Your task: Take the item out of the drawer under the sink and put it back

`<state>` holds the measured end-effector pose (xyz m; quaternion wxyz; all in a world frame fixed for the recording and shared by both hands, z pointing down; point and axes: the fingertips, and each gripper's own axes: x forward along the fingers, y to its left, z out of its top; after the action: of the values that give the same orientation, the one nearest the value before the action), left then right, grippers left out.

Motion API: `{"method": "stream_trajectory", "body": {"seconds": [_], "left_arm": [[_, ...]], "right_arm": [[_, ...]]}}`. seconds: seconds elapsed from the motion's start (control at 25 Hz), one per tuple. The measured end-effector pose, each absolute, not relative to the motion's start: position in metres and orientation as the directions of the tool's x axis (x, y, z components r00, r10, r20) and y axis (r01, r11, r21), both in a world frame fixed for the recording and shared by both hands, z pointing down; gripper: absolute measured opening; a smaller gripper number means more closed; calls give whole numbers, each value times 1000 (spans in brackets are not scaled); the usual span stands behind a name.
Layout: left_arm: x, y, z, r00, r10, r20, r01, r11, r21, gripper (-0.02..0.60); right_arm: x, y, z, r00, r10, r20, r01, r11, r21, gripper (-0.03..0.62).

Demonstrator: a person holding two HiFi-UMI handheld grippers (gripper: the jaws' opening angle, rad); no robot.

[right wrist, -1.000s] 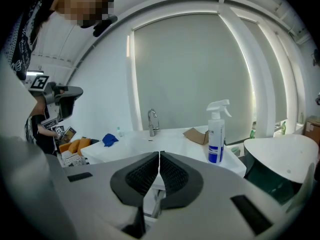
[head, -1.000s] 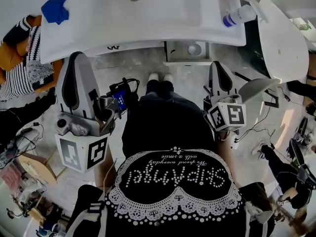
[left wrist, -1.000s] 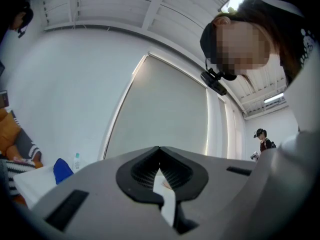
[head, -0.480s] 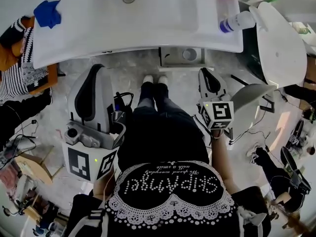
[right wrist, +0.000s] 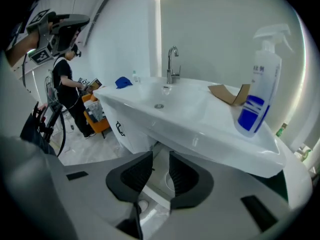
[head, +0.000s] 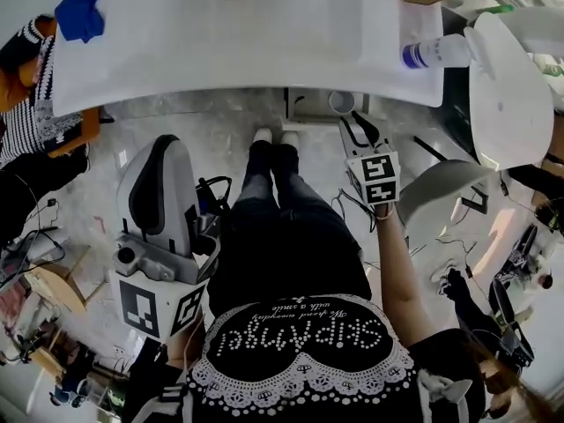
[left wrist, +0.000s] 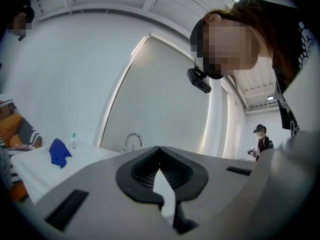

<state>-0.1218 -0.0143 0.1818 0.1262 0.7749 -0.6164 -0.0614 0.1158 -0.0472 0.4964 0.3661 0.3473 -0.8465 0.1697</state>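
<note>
- Right gripper [right wrist: 160, 160]: part-open, jaws just been opening. Ribbed black pads apart, pressing on nothing.
- Visible low in that gap, beyond the pads: part of a round pale item [head: 341, 102], lying at the right end of the open drawer [head: 306, 107] under the sink [head: 264, 42]. Not gripped; contact with either pad not discernible.
- From the head view: same gripper angled down toward the drawer, tips just beside the item, carried on a bare forearm.
- Left gripper [left wrist: 160, 149]: closed, pad tips meeting, nothing held. Pointing level, left of the person's legs, well apart from the drawer.
- Square black-and-white markers on each gripper's cube; no letters.
- On the sink top: white spray bottle [right wrist: 260, 84] with a blue label at the right edge, print too small to read. Torn cardboard piece [right wrist: 227, 93] beside it. Blue cloth [head: 81, 14] at the far left corner. Chrome faucet [right wrist: 172, 64] behind the basin.
- Black outline logo [right wrist: 120, 129] on the cabinet front below the sink; not readable as text.
- Rhinestone lettering [head: 304, 333] on the person's black top: "SkipAngel", upside down in the head view. Cursive line above it too small to read.
</note>
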Motion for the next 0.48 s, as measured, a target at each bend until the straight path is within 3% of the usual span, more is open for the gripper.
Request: {"method": "stream_trajectory", "body": {"seconds": [0.48], "left_arm": [[-111, -25, 191, 223, -971, 87, -939, -190, 287, 5]], "right_arm": [[125, -48, 588, -360, -273, 892, -632, 775, -18, 97]]}}
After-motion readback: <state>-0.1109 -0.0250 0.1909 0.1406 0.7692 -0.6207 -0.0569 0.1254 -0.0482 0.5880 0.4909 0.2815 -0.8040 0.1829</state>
